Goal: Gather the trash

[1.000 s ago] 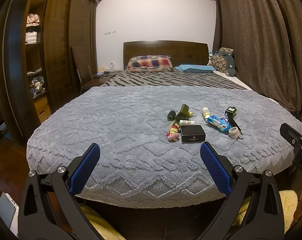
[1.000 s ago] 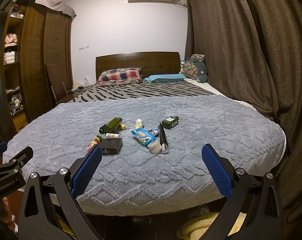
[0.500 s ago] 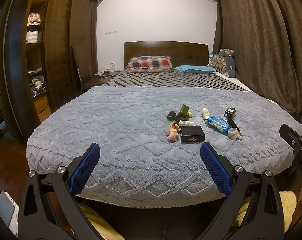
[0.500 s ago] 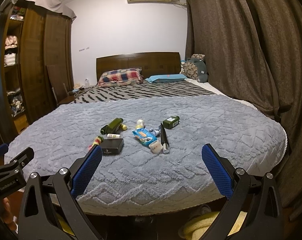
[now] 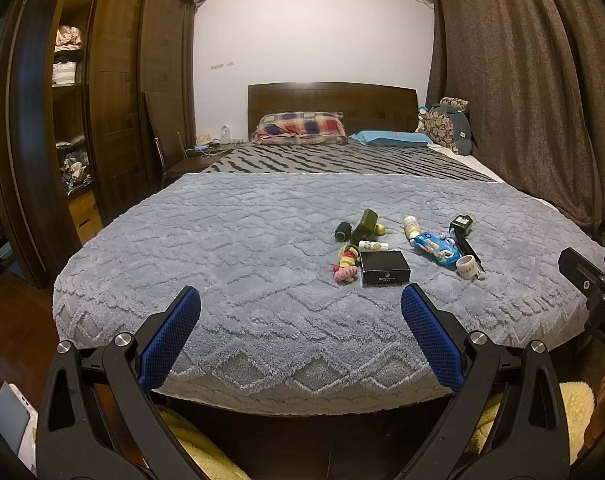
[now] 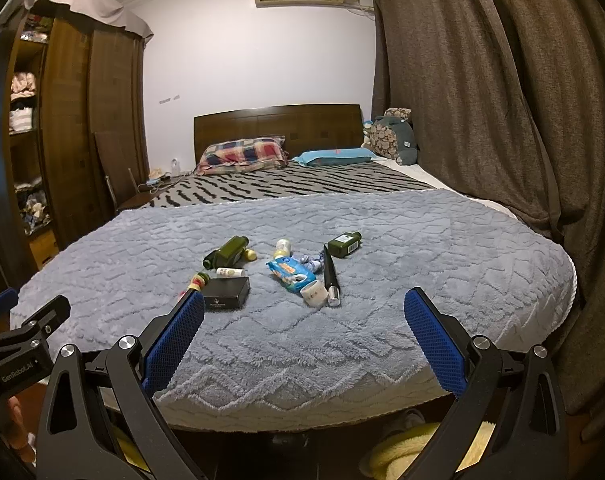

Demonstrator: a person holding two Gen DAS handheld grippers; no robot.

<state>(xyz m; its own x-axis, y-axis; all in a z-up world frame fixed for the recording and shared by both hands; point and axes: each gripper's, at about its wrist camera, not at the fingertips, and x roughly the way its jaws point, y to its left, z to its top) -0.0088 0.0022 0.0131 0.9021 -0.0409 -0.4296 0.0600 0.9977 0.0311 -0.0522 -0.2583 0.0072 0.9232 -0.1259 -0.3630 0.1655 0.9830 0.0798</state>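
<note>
A cluster of small items lies on the grey blanket (image 5: 242,248) of the bed. It holds a black box (image 5: 384,267) (image 6: 227,299), a dark green bottle (image 5: 364,225) (image 6: 226,257), a blue wrapper (image 5: 438,249) (image 6: 290,274), a white roll of tape (image 5: 467,266) (image 6: 314,294), a black pen-like tube (image 6: 330,276), a small green bottle (image 6: 344,244) and a colourful toy (image 5: 345,263). My left gripper (image 5: 300,312) is open, short of the bed's near edge. My right gripper (image 6: 304,316) is open too, and nothing is between its fingers.
A dark wooden wardrobe (image 5: 102,100) stands at the left, with a chair (image 5: 162,148) beside the bed. Brown curtains (image 6: 502,100) hang along the right side. Pillows (image 5: 300,126) lie by the headboard. Yellow fluffy slippers (image 6: 402,452) sit on the floor under the bed's edge.
Both grippers have drifted slightly closer to the bed; the items look a little larger. Both stay open and nothing on the bed has moved.
</note>
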